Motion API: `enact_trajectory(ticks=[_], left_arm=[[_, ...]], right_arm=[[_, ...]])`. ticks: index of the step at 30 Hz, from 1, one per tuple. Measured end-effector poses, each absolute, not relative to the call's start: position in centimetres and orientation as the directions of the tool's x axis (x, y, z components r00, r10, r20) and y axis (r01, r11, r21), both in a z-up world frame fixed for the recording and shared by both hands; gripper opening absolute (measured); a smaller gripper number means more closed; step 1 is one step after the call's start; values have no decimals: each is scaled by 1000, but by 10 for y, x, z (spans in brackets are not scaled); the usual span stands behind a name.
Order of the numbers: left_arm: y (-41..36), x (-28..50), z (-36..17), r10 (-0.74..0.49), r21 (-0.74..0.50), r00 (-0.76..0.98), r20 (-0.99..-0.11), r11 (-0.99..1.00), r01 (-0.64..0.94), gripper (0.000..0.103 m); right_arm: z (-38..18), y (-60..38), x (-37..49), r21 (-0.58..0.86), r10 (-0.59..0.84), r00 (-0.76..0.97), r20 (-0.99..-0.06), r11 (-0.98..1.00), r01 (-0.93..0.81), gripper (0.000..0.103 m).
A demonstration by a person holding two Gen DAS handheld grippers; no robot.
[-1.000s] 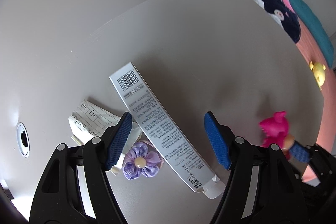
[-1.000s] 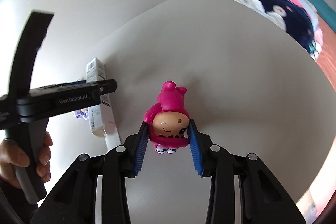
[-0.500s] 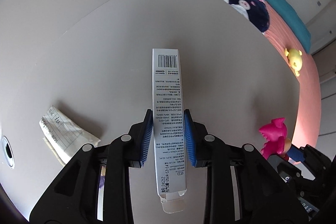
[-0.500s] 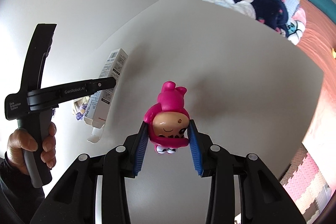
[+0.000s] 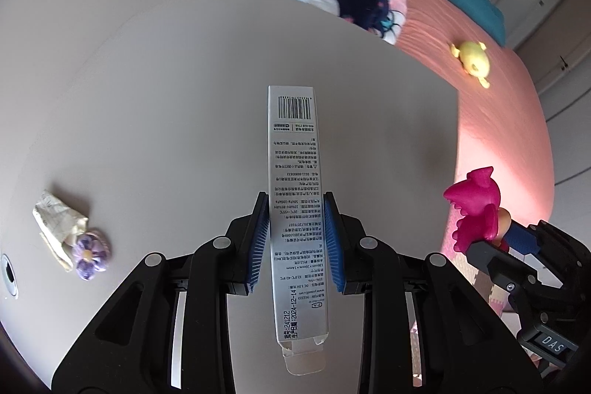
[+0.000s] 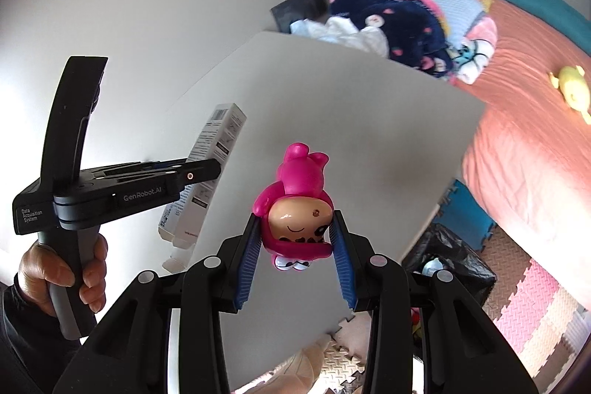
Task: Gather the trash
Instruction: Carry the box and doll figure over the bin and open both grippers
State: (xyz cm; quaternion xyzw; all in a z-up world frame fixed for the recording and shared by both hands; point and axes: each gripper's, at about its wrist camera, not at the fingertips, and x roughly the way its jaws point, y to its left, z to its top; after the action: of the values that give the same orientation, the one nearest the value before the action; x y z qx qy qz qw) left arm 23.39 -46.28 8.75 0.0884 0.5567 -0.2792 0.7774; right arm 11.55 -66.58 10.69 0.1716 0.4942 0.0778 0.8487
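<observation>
**Inspector:** Left wrist view first. What does the left gripper [image 5: 297,242] have?

**Assistant:** Its blue pads are closed on both long sides of a slim silver carton [image 5: 296,209]. The carton runs up the centre of the frame, barcode end farthest from the camera, its open flap nearest the lower edge. It is held above the white table [image 5: 166,120].

**Inspector:** Other items in that view?

**Assistant:** At centre left, a crumpled paper note [image 5: 55,228] lies on the table with a purple flower ornament [image 5: 90,253] touching its lower end. At the right edge, the right gripper [image 5: 513,239] appears with a pink doll figure [image 5: 474,209] in it. A bed [image 5: 517,117] with a pink cover fills the upper right, and a yellow plush toy [image 5: 471,61] lies on it.

**Inspector:** Right wrist view?

**Assistant:** The right gripper [image 6: 295,239] is clamped on the pink doll figure [image 6: 299,205] at frame centre; the pads press on either side of its face, pink hood pointing away from the camera. At centre left, the left gripper [image 6: 199,172], held by a hand [image 6: 66,272], grips the carton [image 6: 207,172], which is tilted, barcode end up. At lower right, beside the table's edge, sits a black trash bag [image 6: 454,257] on foam floor mats [image 6: 535,305].
</observation>
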Motion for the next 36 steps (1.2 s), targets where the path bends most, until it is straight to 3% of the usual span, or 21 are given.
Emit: enact_trajectory(ticks=[19,36], left_arm=[[-637,110,79,-369,-147,110,-923,601,786,29],[-704,39,19,-276,-143,-18,-961,442,886,30]], right_arm=[[95,-823,-3,360,148,550,-822,883,301,39],[58,-882,-68,376,114,502,-858,805,459,39]])
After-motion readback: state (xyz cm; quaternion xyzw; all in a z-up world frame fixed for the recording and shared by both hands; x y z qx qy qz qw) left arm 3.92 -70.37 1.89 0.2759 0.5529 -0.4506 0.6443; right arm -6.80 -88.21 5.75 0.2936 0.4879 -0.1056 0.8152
